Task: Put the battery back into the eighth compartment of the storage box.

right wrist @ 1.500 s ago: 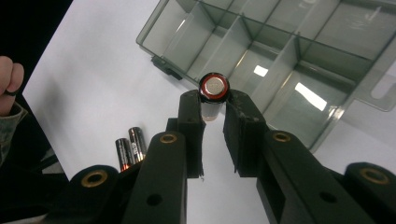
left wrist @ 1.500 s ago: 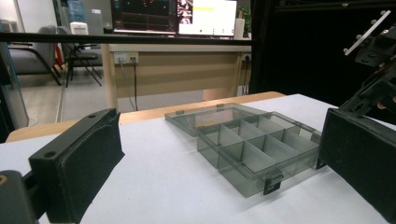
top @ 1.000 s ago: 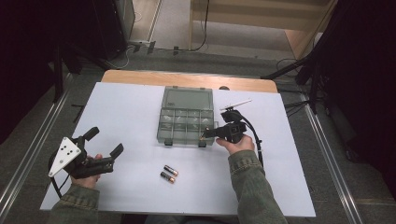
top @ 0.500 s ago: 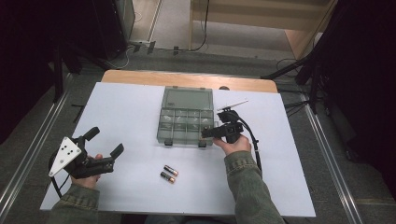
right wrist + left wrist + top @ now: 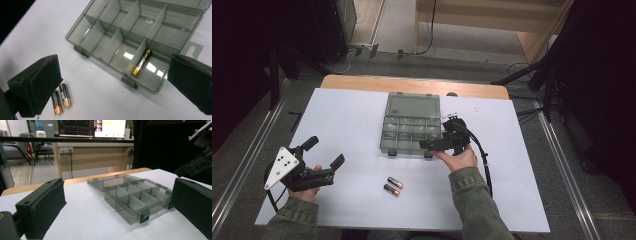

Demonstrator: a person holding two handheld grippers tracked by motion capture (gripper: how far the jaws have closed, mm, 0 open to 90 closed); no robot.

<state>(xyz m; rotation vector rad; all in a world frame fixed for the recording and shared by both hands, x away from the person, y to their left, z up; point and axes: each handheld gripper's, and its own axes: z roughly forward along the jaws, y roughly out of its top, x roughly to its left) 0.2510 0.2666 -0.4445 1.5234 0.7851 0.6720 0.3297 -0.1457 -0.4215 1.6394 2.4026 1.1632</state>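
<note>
A clear grey compartment box (image 5: 409,125) (image 5: 125,202) (image 5: 120,40) lies open at the table's middle, its lid flat behind it. One battery (image 5: 141,62) rests in the front right compartment. Two more batteries (image 5: 393,185) (image 5: 61,98) lie side by side on the table in front of the box. My right gripper (image 5: 432,143) (image 5: 116,67) hovers over the box's front right corner. Its jaws have just been opening and nothing is between them. My left gripper (image 5: 325,151) (image 5: 120,195) stands open at the table's left, aimed at the box, with nothing in it.
The white table top (image 5: 352,120) has a wooden strip (image 5: 412,86) along its back edge. A black cable (image 5: 484,160) trails from the right gripper along the sleeve. Dark floor and metal rails flank the table.
The right gripper's jaws have opened above the box's front right corner, and its hand has shifted slightly. The left gripper has stayed where it was.
</note>
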